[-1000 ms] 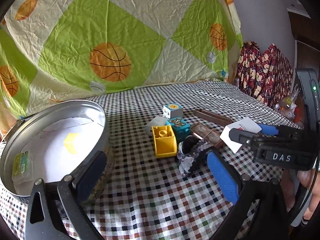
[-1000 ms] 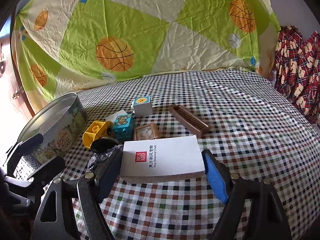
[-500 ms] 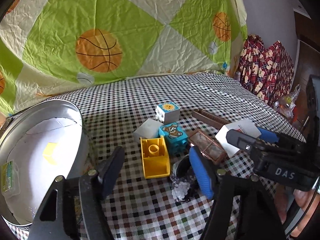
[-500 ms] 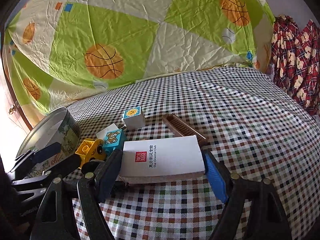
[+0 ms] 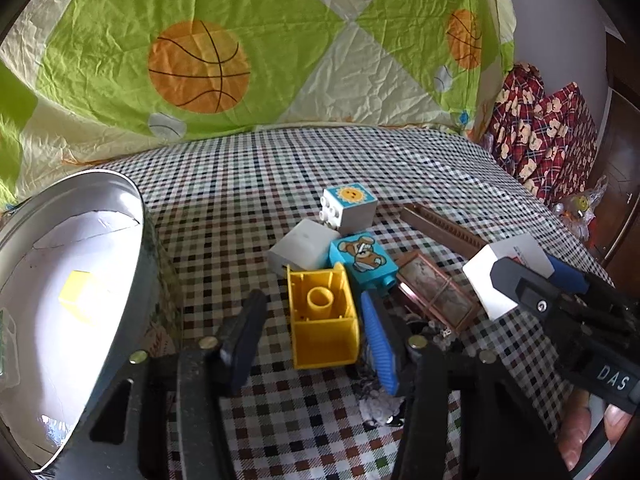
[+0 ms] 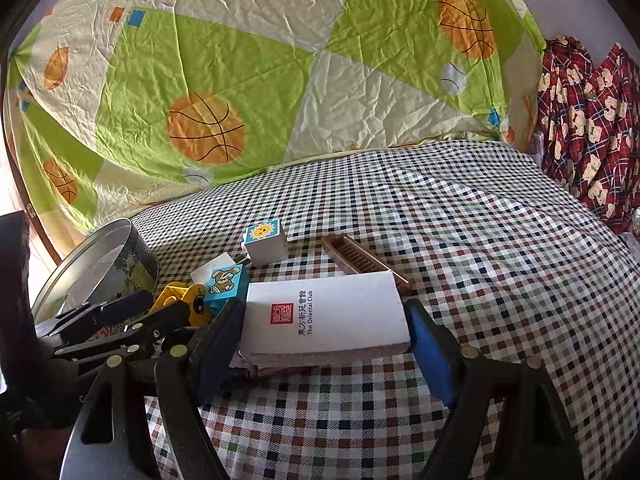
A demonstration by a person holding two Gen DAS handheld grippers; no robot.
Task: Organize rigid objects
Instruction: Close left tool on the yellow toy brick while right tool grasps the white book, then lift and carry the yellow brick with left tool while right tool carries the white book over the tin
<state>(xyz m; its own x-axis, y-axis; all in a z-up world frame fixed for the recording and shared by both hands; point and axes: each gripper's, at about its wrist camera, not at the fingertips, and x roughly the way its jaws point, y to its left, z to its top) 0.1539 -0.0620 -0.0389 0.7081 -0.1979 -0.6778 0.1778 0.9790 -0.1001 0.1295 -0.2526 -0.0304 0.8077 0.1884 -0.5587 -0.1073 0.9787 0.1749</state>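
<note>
A yellow toy brick [image 5: 322, 316] lies hollow side up on the checked cloth, between the fingers of my left gripper [image 5: 316, 320]. The jaws are closing on it. The blue pad [image 5: 378, 344] is at the brick's right side, while a strip of cloth still shows at its left side. Just beyond lie a blue bear brick [image 5: 362, 258], a white sun brick [image 5: 350, 206] and a pale grey block [image 5: 304, 246]. My right gripper [image 6: 324, 320] is shut on a white printed box [image 6: 324, 316], held above the cloth right of the pile.
A round metal tin [image 5: 136, 216] stands open at the left with a small yellow piece [image 5: 80, 300] inside. A brown comb [image 6: 356, 256], a copper-framed box [image 5: 436, 294] and a sequinned black item [image 5: 380, 404] lie near the bricks. A basketball-print quilt [image 6: 208, 128] rises behind.
My left gripper has moved from beside the tin toward the brick pile, and its jaws have narrowed from wide open to around the yellow brick. The right gripper has kept its hold on the white box.
</note>
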